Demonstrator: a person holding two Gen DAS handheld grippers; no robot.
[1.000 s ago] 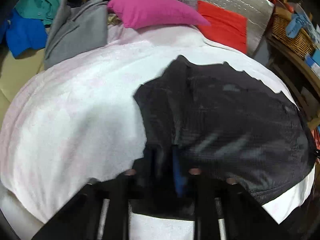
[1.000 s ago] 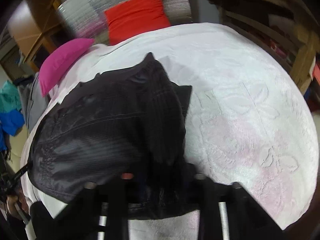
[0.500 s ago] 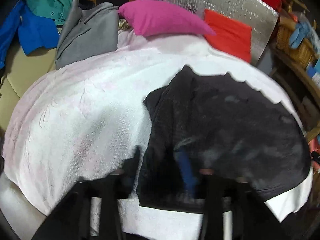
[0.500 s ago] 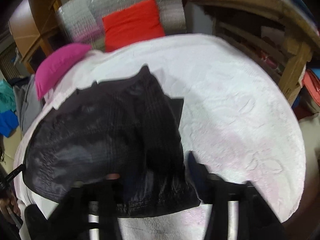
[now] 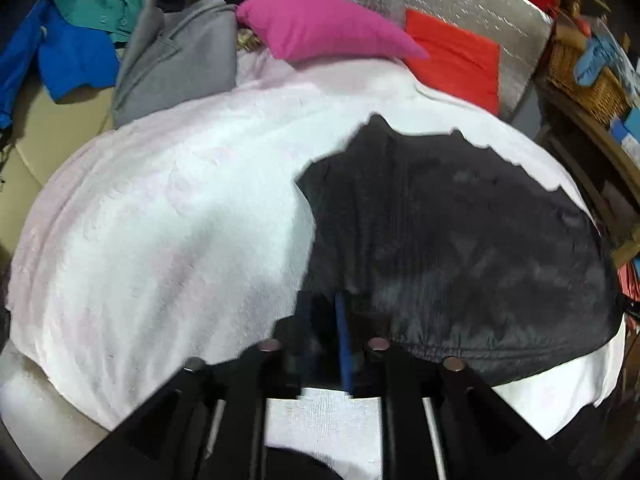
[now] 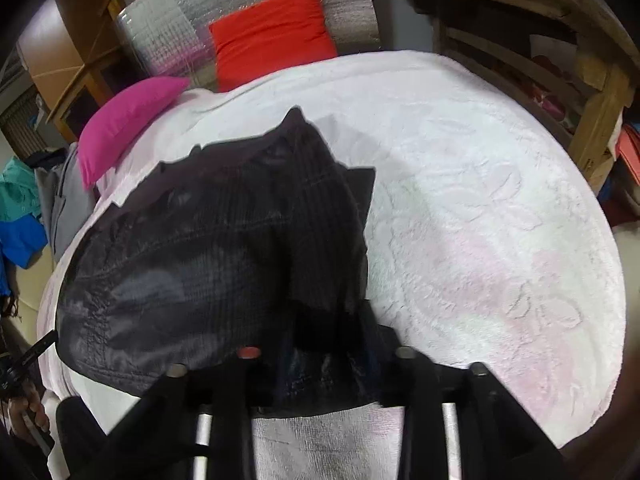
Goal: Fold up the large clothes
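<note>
Black garment (image 5: 460,240) spread on the white blanket (image 5: 160,220).
Left gripper (image 5: 324,332) pinches its near hem; right gripper (image 6: 324,344) fingers are cloth-hidden, grip unclear.

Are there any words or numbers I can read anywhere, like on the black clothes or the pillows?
None can be read in either view.
black garment: no label, brand or print shows.
pink pillow: plain.
red cushion: plain.
white blanket: only a raised flower pattern, no letters.
Shelf items beside the wicker basket: too small and blurred to tell.
</note>
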